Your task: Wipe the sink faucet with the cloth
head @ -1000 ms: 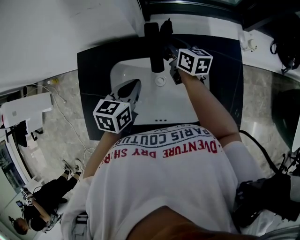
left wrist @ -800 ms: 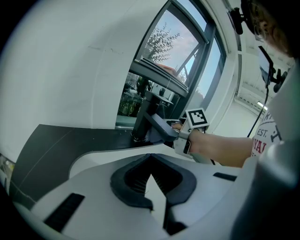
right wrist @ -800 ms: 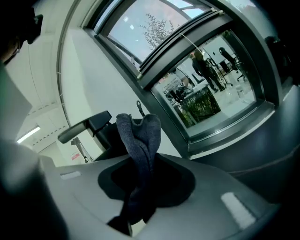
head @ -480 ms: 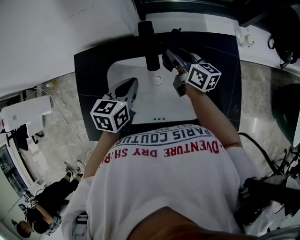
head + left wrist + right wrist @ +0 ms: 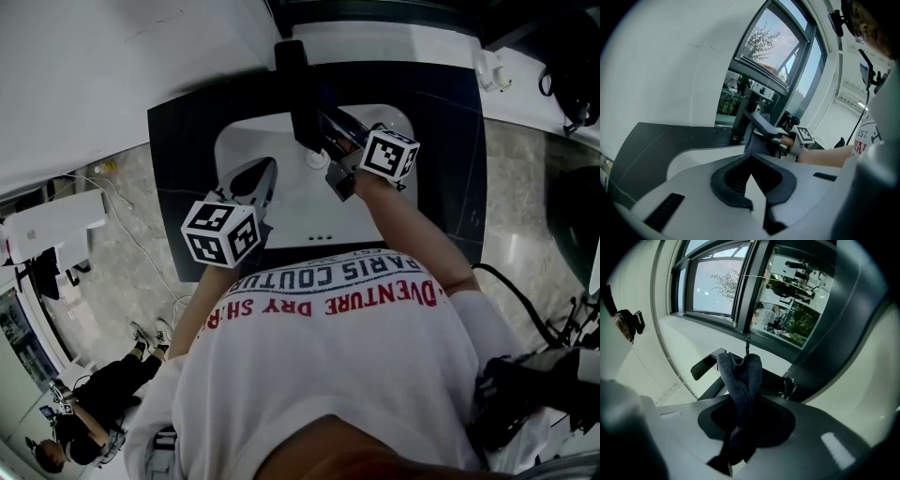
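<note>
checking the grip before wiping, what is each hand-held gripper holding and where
The right hand-held gripper pinches the dark cloth at a bunched fold; the left hand-held gripper holds nothing.

The faucet [image 5: 302,94] is a dark, matte fixture standing upright at the back edge of the white sink [image 5: 298,204], its flat, angular spout [image 5: 765,126] reaching out over the basin. The cloth [image 5: 740,376] is dark grey-blue terry, folded into a thick bunched wad and pinched between the jaws of the right gripper [image 5: 743,420]. It sits up against the spout's side.
</note>
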`<state>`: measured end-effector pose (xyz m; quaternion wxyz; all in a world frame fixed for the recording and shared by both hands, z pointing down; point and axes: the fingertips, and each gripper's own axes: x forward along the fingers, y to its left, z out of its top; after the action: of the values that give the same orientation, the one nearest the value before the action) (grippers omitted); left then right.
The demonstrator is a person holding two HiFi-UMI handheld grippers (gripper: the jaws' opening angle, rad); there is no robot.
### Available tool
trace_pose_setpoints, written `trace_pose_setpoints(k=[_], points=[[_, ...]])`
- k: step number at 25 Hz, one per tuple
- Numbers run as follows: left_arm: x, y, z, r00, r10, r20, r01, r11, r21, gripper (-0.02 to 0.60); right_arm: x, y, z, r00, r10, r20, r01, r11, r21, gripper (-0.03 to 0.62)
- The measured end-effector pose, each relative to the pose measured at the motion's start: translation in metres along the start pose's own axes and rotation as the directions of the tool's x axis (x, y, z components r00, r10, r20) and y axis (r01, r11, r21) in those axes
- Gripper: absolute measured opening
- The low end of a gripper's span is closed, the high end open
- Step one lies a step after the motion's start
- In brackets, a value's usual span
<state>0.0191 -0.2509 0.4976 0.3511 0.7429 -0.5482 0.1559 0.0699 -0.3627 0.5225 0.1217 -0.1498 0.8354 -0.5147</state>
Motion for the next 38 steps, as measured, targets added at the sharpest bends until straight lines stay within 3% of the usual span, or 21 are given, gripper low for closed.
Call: trace_pose_setpoints(k=[6,12,16,20,25,33,38], points=[[-0.001,0.007,-0.001,1.000,0.010,0.001,-0.010,1.000,-0.011,0.002,0.014,0.003,-0.001,0.999,0.032,0.004,-0.032,0.999,-0.022,0.071],[0.001,0.010,-0.003,1.000,0.011,0.000,-0.011,1.000,-0.018,0.001,0.022,-0.002,0.000,1.000,-0.013,0.000,0.013,0.999,-0.048,0.071],[0.000,0.012,-0.003,1.000,0.014,0.005,-0.014,1.000,-0.021,0.002,0.023,-0.008,-0.001,0.993,-0.110,-0.033,0.106,0.987,-0.121,0.071],[0.001,0.012,-0.004,1.000,0.013,0.006,-0.013,1.000,-0.024,0.002,0.021,-0.022,-0.005,0.958,-0.277,-0.078,0.256,0.944,-0.209,0.071],[0.000,0.011,-0.004,1.000,0.016,0.010,-0.016,1.000,-0.023,0.002,0.015,-0.041,-0.010,0.929,-0.353,-0.112,0.333,0.928,-0.165,0.071],[-0.015,0.000,0.002,0.999,0.028,0.032,-0.028,1.000,-0.012,0.002,-0.002,-0.034,-0.008,0.932,-0.347,-0.108,0.333,0.934,-0.127,0.071],[-0.033,-0.026,0.008,0.995,0.028,0.094,-0.029,1.000,0.007,0.002,-0.044,0.011,-0.008,0.953,-0.283,-0.106,0.252,0.939,-0.235,0.071]])
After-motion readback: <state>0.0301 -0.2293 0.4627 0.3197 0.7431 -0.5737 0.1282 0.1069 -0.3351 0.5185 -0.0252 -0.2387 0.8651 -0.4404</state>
